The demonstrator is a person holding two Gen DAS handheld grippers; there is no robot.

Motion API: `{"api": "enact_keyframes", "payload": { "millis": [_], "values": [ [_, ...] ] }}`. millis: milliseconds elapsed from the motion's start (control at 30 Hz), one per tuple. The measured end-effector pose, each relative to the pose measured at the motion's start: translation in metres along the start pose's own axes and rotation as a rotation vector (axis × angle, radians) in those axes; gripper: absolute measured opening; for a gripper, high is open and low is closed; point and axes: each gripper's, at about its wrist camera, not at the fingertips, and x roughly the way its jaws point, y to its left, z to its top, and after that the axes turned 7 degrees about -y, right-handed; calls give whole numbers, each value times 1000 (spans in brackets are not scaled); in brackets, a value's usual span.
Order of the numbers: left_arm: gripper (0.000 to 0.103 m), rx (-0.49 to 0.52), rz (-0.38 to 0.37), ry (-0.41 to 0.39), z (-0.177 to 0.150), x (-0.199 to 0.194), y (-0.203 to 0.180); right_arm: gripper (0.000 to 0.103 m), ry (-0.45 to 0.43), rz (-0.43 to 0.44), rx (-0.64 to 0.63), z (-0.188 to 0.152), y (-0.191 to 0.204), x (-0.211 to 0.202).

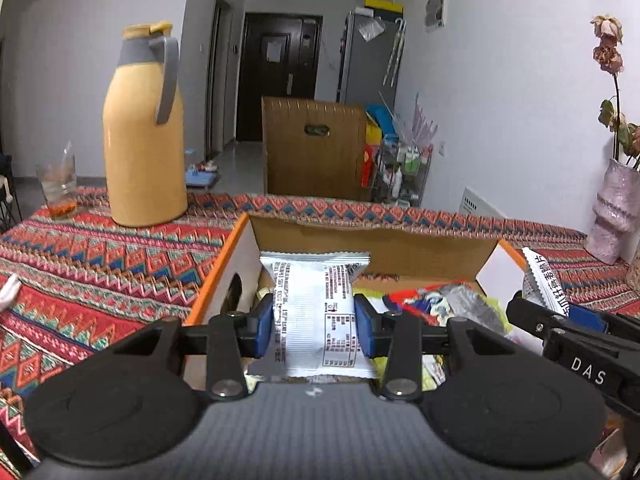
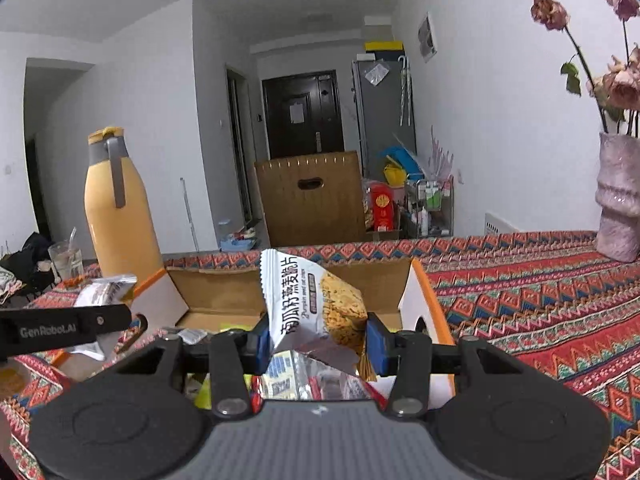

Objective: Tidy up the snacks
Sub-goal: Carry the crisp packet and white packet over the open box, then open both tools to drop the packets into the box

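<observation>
My left gripper (image 1: 314,326) is shut on a white snack packet (image 1: 316,312), its printed back facing me, held over the open cardboard box (image 1: 372,248) with orange edges. Several loose snack packs (image 1: 440,308) lie inside that box. My right gripper (image 2: 316,340) is shut on a white packet with a picture of oat crisps (image 2: 316,304), also above the box (image 2: 216,292). In the left wrist view the right gripper and its packet (image 1: 544,280) show at the right edge. The left gripper's arm (image 2: 64,330) and its packet (image 2: 104,288) show at the left of the right wrist view.
A tall yellow thermos (image 1: 142,132) and a glass with a straw (image 1: 58,186) stand at the back left on the patterned tablecloth (image 1: 100,264). A pink vase with dried roses (image 2: 618,200) stands at the back right. A wooden chair back (image 1: 314,148) rises behind the table.
</observation>
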Motion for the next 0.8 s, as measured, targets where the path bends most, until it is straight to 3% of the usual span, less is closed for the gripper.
{"api": "enact_keyframes", "payload": {
  "millis": [167,233,267,300,367,400,433,533,800],
  "values": [
    [41,-5,-2,7,-5,2,3,46,27,4,-16,-9,3,7],
    [46,-12,-5,-6,-6,0,3,47,33,-2,-26,-12,4,8],
    [58,-20,-5,-14,-6,-2,4,49,34,-5,-30,-13,5,8],
    [75,-27,-2,-27,-6,-5,5,53,36,-7,-34,-13,6,7],
    [100,-42,14,-63,-5,-10,7,79,34,-4,-31,-15,5,5],
    [103,-47,25,-76,-4,-12,8,85,28,-6,-30,-15,6,3],
    [103,-55,30,-84,-4,-14,9,93,20,-9,-30,-15,6,1],
    [103,-71,29,-71,-3,-12,11,103,5,-12,-24,-14,5,-2],
    [103,-83,37,-59,-4,-9,13,103,5,-17,-7,-12,1,-2]
  ]
}}
